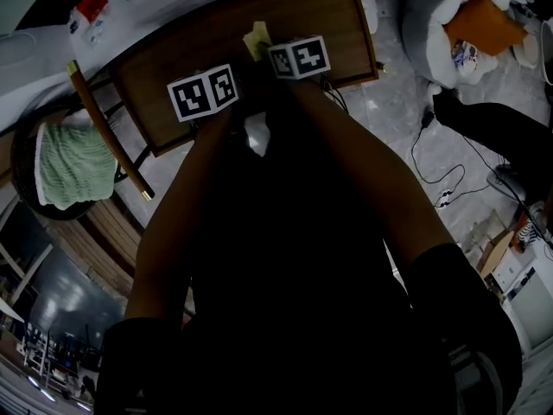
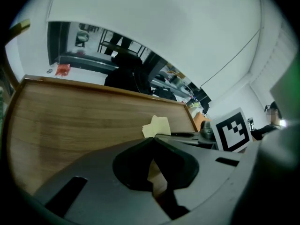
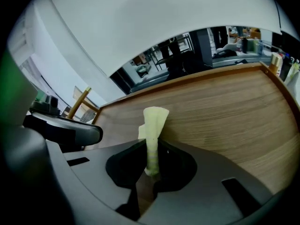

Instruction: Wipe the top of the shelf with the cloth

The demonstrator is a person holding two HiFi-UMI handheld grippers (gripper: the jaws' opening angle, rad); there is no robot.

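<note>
right gripper view, yellow cloth [image 3: 152,125] bunched, upright

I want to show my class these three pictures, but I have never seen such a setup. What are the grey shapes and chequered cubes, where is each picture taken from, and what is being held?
No robot here: a person holds a two-jaw gripper in each hand. One picture comes from a head camera looking down over the arms; the other two come from cameras riding on the grippers, showing their grey jaws. The marker cubes are gripper parts. The right gripper is shut on a pale yellow cloth, over the wooden shelf top. The left gripper is shut and empty.
</note>
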